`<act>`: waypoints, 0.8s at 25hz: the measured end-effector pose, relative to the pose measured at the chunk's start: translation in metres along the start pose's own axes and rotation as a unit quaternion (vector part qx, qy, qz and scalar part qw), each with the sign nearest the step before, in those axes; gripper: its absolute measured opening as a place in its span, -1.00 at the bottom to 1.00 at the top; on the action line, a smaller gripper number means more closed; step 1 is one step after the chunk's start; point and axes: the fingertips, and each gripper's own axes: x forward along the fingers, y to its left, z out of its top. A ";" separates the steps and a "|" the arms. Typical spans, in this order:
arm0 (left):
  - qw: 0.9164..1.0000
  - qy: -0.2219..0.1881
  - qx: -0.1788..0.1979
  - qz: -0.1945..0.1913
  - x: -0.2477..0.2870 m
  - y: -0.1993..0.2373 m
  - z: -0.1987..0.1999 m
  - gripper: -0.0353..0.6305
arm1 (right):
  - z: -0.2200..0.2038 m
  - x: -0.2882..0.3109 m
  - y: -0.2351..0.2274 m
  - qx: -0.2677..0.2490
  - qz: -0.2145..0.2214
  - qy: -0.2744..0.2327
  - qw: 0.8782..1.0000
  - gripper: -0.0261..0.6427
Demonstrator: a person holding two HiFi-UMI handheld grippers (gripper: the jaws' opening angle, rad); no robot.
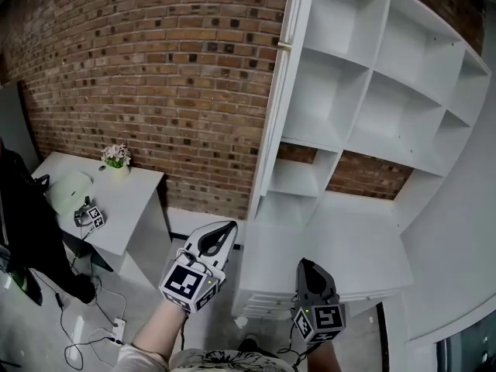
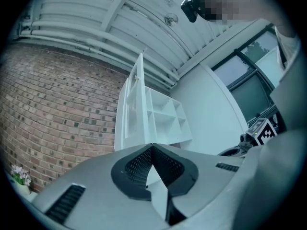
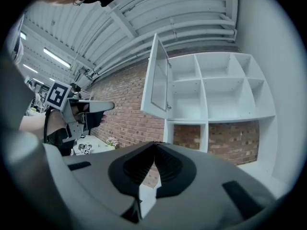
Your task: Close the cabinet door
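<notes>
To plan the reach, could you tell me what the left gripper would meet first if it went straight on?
Probably the white shelf unit, just right of the open cabinet door; nothing shows between it and the left gripper, though depth is unclear.

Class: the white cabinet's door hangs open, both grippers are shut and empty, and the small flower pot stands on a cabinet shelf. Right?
One error: the small flower pot stands on the white side table by the red brick wall, not on a cabinet shelf. The head view shows it. The rest holds.
</notes>
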 end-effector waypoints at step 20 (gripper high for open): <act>0.983 -0.134 -0.045 -0.117 0.156 0.070 0.196 -0.66 | 0.054 0.089 -0.078 -0.038 0.055 -0.033 0.997 -0.91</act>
